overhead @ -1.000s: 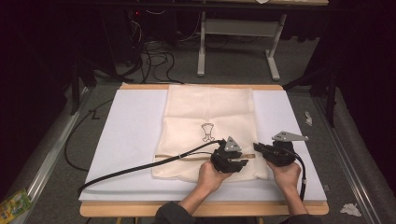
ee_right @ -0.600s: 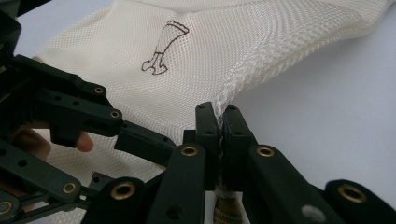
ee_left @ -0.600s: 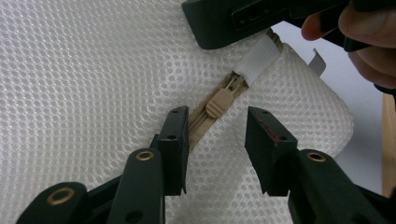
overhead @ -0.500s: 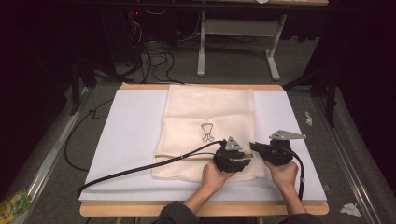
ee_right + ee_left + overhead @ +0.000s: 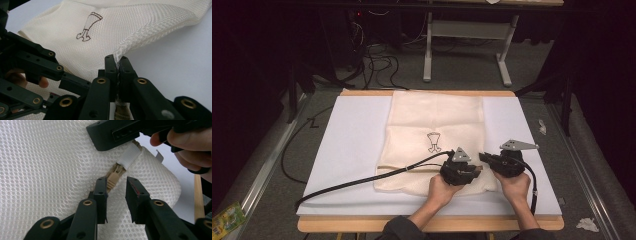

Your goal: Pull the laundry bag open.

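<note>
A cream mesh bag (image 5: pixel 434 125) with a small brown drawing (image 5: pixel 434 142) lies flat on the white mat. Both grippers meet at its near right corner. My right gripper (image 5: pixel 116 58) is shut on the bag's mesh edge (image 5: pixel 120 51) and lifts it a little. My left gripper (image 5: pixel 116 182) points at the tan zipper pull (image 5: pixel 113 180), which lies between its jaws. It touches one jaw, with a gap to the other. These jaws have just been closing. Past the pull a white tab (image 5: pixel 128 156) covers the zipper's end, under the right gripper (image 5: pixel 112 135).
The white mat (image 5: pixel 352 145) covers a wooden table (image 5: pixel 362 225). The left gripper's black cable (image 5: pixel 362 182) runs across the mat to the near left. A desk frame (image 5: pixel 427 50) and cables stand behind the table. Scraps of paper (image 5: pixel 587 224) lie on the floor.
</note>
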